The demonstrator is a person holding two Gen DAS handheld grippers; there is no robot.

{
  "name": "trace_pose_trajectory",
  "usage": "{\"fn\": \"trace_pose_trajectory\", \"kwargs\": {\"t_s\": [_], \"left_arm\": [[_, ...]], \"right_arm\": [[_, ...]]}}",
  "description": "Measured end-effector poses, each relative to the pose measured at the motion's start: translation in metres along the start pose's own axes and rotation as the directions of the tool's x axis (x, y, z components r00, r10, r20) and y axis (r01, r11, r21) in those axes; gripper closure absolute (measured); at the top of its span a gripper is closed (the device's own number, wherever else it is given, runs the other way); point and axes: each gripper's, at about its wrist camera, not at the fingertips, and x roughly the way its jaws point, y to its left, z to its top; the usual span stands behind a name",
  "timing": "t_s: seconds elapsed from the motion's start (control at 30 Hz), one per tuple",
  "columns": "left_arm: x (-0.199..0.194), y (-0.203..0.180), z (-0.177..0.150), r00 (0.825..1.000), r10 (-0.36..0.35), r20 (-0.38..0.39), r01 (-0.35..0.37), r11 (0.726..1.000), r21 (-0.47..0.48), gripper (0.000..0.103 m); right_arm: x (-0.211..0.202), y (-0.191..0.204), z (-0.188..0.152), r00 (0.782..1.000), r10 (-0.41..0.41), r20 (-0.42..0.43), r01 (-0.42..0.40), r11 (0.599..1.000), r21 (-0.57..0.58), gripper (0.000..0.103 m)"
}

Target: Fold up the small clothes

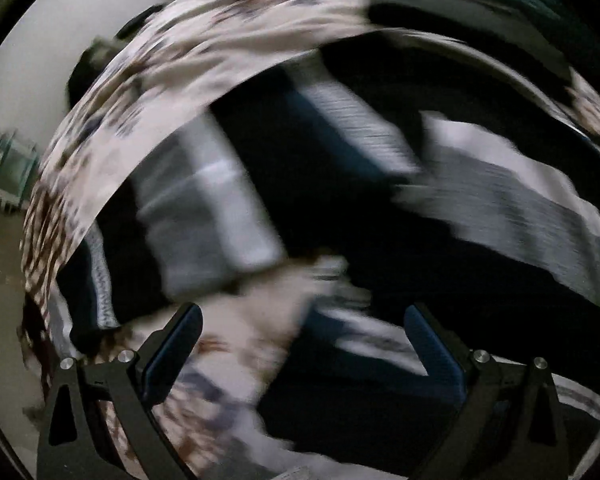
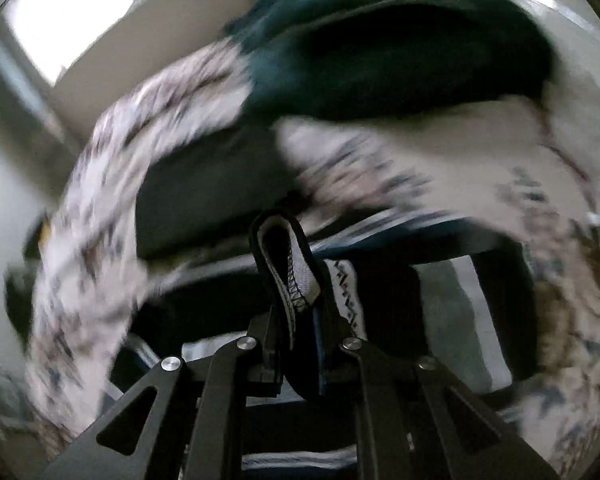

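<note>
A black, grey and white striped garment (image 1: 480, 188) lies spread over a floral bedsheet (image 1: 236, 52); the left wrist view is smeared by motion. My left gripper (image 1: 304, 336) hovers over the garment's near edge, pointing steeply down, open, with nothing pressed between its blue pads. In the right wrist view my right gripper (image 2: 300, 320) is shut on a stitched hem (image 2: 296, 276) of the same striped garment, which sticks up as a folded loop between the fingers. The rest of the garment (image 2: 452, 312) hangs or lies behind it.
A dark teal cloth (image 2: 380, 60) lies at the far side of the floral sheet (image 2: 92, 208). A bright window (image 2: 72, 12) is at upper left. Beyond the bed's left edge are a pale wall (image 1: 60, 60), floor (image 1: 0, 280) and a small teal piece of furniture (image 1: 12, 164).
</note>
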Motion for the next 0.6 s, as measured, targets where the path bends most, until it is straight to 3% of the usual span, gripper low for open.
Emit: {"fn": "trace_pose_trajectory", "kwargs": {"t_s": [0.1,0.17,0.27,0.37,0.43,0.47,0.5,0.53,0.6], "left_arm": [[0.018,0.034,-0.004,1.0,0.002,-0.027,-0.003,0.999,-0.044,0.0],[0.023,0.049,-0.008,1.0,-0.004,-0.022,0.003,0.998,-0.061,0.0],[0.031,0.066,-0.012,1.0,0.005,-0.026,-0.007,0.997,-0.073,0.0],[0.034,0.085,-0.012,0.999,-0.022,-0.046,0.018,0.994,-0.104,0.0],[0.026,0.102,-0.017,0.998,-0.045,-0.036,0.039,0.99,-0.135,0.0],[0.02,0.114,-0.022,0.998,-0.054,-0.03,0.048,0.986,-0.159,0.0],[0.017,0.123,-0.024,0.997,-0.062,-0.034,0.055,0.982,-0.18,0.0],[0.016,0.132,-0.027,0.996,-0.075,-0.043,0.064,0.976,-0.207,0.0],[0.021,0.16,-0.035,0.987,-0.131,-0.094,0.097,0.947,-0.307,0.0]], "right_arm": [[0.059,0.076,-0.044,0.997,-0.044,-0.066,0.035,0.99,-0.134,0.092],[0.093,0.105,-0.07,0.992,-0.087,-0.096,0.067,0.978,-0.196,0.092],[0.12,0.119,-0.091,0.982,-0.136,-0.132,0.102,0.966,-0.236,0.092],[0.135,0.118,-0.094,0.969,-0.13,-0.209,0.077,0.967,-0.245,0.082],[0.134,0.102,-0.091,0.958,-0.026,-0.286,-0.03,0.982,-0.189,0.071],[0.121,0.085,-0.088,0.957,0.053,-0.286,-0.093,0.988,-0.127,0.058],[0.111,0.074,-0.087,0.958,0.072,-0.277,-0.103,0.99,-0.099,0.044],[0.093,0.055,-0.088,0.962,0.092,-0.257,-0.109,0.993,-0.053,0.038],[0.066,0.025,-0.092,0.972,0.068,-0.224,-0.073,0.997,-0.014,0.037]]}}
